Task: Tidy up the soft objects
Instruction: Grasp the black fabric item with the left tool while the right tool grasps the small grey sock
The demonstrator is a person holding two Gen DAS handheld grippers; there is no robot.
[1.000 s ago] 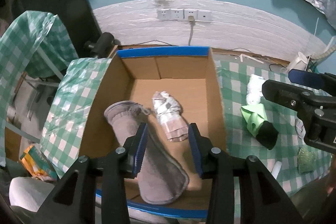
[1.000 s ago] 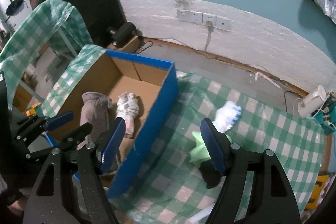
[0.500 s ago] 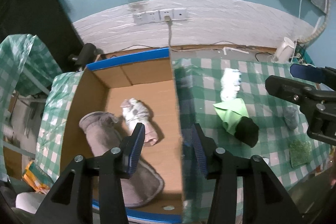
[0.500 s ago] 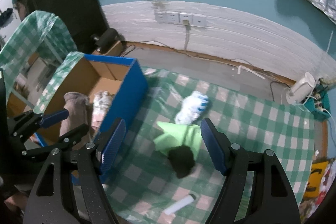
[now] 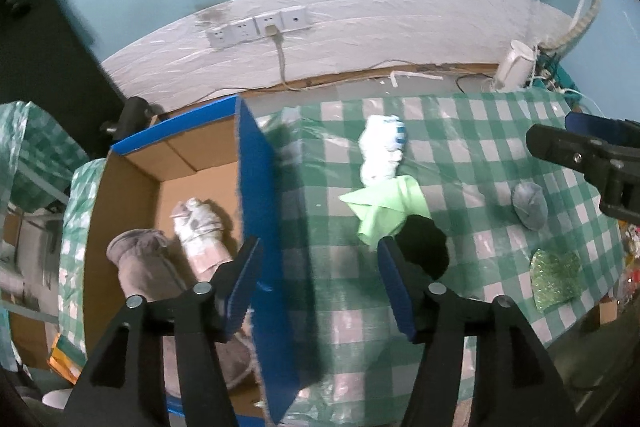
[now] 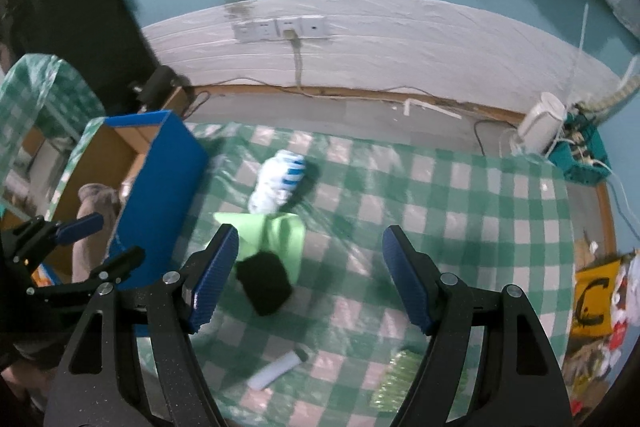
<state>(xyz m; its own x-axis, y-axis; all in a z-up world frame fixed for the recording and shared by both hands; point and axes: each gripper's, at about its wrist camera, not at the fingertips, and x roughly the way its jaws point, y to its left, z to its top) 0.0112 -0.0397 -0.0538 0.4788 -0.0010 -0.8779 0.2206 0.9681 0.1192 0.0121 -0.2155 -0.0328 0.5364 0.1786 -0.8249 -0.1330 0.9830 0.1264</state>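
A blue cardboard box (image 5: 256,195) (image 6: 160,187) stands at the left of the checked table and holds a grey sock (image 5: 148,267) and a whitish rolled sock (image 5: 198,227). On the cloth lie a white-and-blue sock (image 5: 382,151) (image 6: 280,181), a green cloth (image 5: 384,207) (image 6: 280,235) and a black soft piece (image 5: 424,251) (image 6: 264,283). My left gripper (image 5: 320,287) hangs above the box's right wall, its jaws opening with nothing between them. My right gripper (image 6: 310,279) is open above the cloth, just right of the black piece.
A grey soft lump (image 5: 530,205), a glittery green pouch (image 5: 554,279) (image 6: 400,379) and a small white tube (image 6: 276,369) lie toward the table's right and near side. A white fan (image 6: 540,125) and cables stand at the far right corner. Wall sockets (image 6: 280,27) sit behind.
Both grippers have swept right, from over the box to over the checked cloth. The left jaws have spread wider. The grey sock stays lying in the box.
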